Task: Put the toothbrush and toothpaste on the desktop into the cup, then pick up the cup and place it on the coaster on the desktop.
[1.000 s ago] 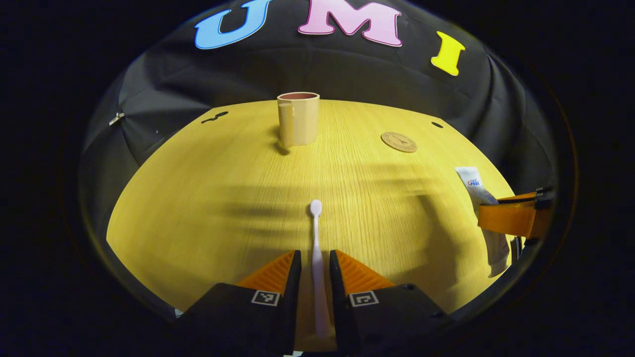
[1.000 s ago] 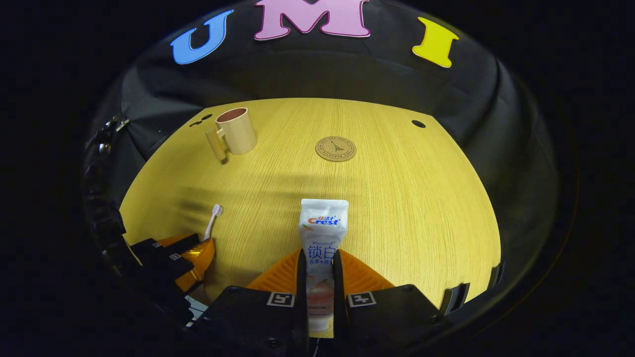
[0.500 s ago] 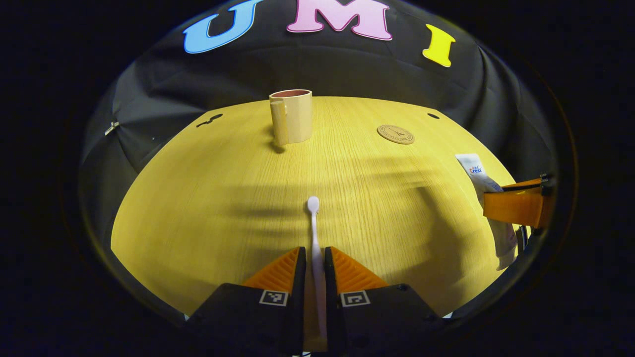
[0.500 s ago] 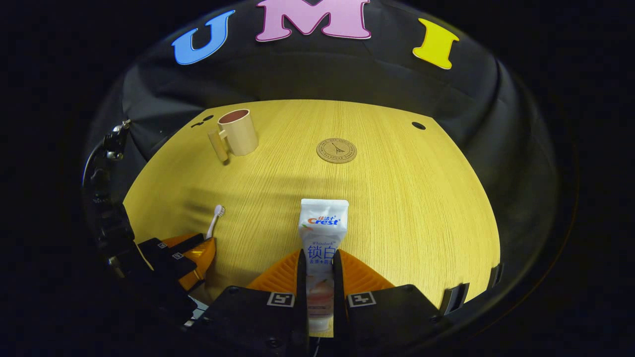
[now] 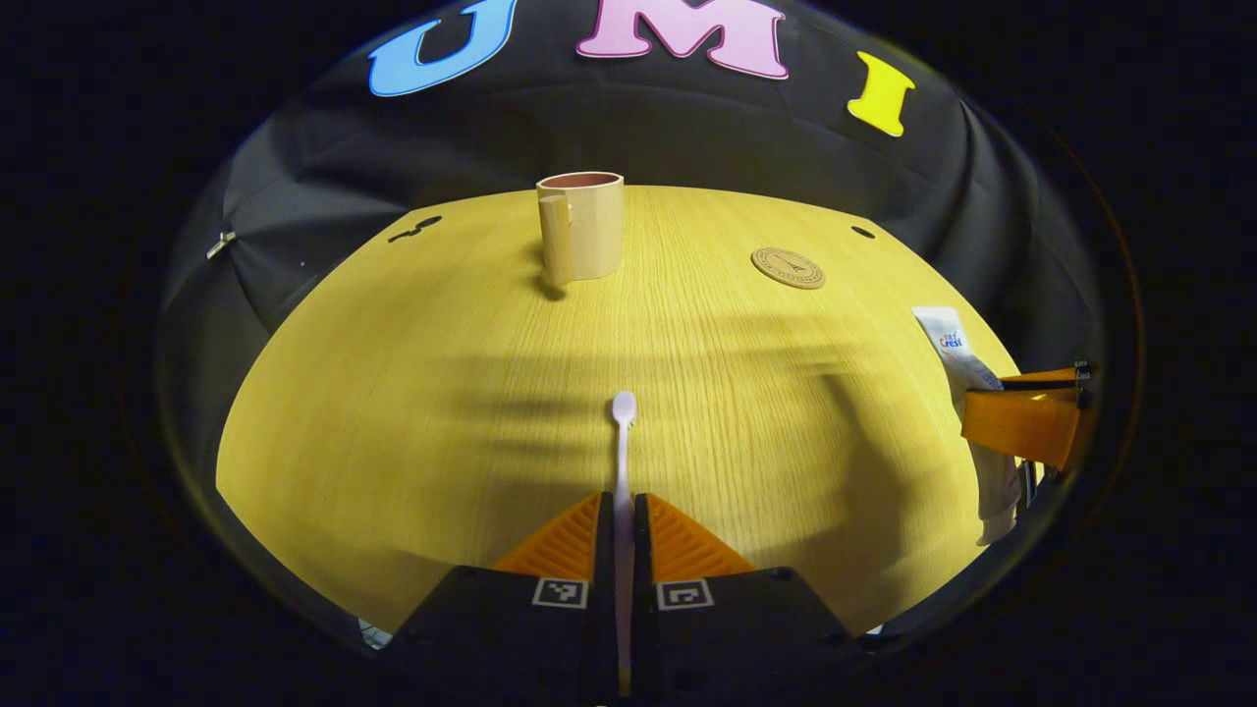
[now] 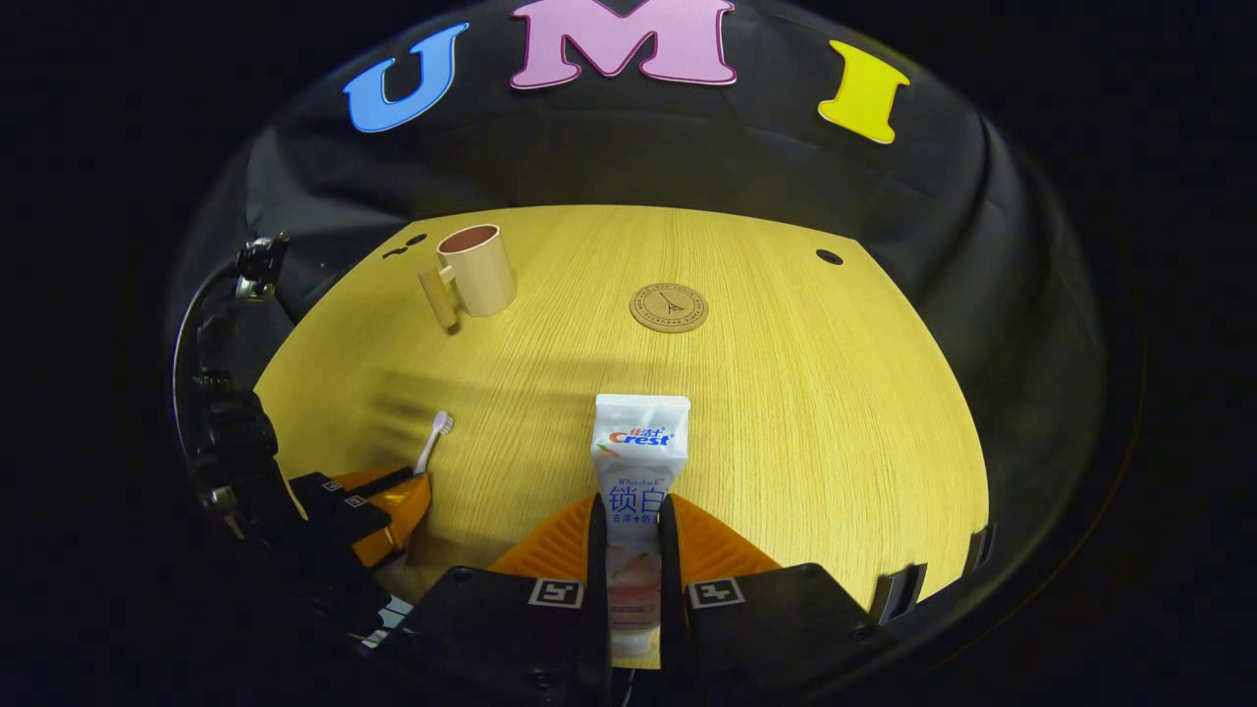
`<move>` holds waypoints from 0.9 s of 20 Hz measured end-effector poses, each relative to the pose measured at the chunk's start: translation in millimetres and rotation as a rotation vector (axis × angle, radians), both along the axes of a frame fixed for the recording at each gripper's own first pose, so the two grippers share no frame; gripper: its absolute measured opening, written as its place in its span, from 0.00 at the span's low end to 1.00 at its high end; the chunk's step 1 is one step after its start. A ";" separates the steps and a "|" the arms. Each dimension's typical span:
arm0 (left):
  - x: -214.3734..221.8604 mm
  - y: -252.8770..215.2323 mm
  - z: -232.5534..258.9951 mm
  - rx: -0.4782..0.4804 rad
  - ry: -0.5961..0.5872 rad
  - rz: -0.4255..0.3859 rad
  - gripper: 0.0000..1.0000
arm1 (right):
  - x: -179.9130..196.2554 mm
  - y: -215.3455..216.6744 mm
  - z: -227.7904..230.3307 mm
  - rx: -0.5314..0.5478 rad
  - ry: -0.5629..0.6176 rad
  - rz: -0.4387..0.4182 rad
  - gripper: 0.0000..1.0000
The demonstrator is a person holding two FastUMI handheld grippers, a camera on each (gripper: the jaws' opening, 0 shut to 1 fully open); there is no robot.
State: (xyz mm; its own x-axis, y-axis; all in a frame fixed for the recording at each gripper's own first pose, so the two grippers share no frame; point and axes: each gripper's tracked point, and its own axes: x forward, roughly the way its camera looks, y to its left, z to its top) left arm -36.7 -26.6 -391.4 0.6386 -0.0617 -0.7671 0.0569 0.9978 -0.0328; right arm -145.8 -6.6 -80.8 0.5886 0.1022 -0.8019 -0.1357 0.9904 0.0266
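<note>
Both grasps look made. My left gripper [image 5: 623, 511] pinches the toothbrush [image 5: 623, 442]; my right gripper [image 6: 634, 516] clamps the toothpaste [image 6: 636, 462], both well short of the cup [image 5: 581, 226]. Cup empty; coaster [image 6: 669, 307] beside it bare. All placing remains.

Yellow wood-grain table [image 5: 393, 393], small round hole [image 6: 829, 257] near its far edge
</note>
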 end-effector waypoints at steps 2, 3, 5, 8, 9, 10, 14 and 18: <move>2.8 2.6 3.8 0.008 -0.009 0.000 0.10 | 1.2 1.9 1.1 0.007 -0.004 0.003 0.24; 4.7 3.9 6.4 0.010 -0.018 0.002 0.10 | 2.7 2.8 1.9 0.011 -0.008 0.006 0.23; 7.3 7.7 13.7 0.007 -0.033 0.012 0.09 | 6.4 6.3 5.4 0.017 -0.019 0.011 0.24; 11.3 14.7 34.7 -0.011 -0.066 0.037 0.09 | 14.7 13.9 14.8 0.037 -0.040 0.025 0.24; 13.8 18.8 43.5 -0.017 -0.082 0.046 0.09 | 22.0 19.1 18.9 0.044 -0.052 0.029 0.24; 16.2 23.8 55.2 -0.020 -0.102 0.057 0.09 | 29.5 24.6 22.8 0.052 -0.064 0.033 0.24; 27.7 47.8 95.6 -0.025 -0.182 0.104 0.09 | 61.1 53.6 43.4 0.094 -0.118 0.061 0.24; 41.5 74.2 132.7 -0.014 -0.255 0.147 0.09 | 105.8 94.4 72.1 0.138 -0.200 0.103 0.24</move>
State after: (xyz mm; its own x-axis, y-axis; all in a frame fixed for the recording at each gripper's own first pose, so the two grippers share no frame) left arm 4.8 47.7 -258.7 0.8136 0.0363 -0.5803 -0.0800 0.9955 -0.0499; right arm -40.0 87.8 -8.6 0.7150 0.2703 -0.6448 -0.2520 0.9599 0.1229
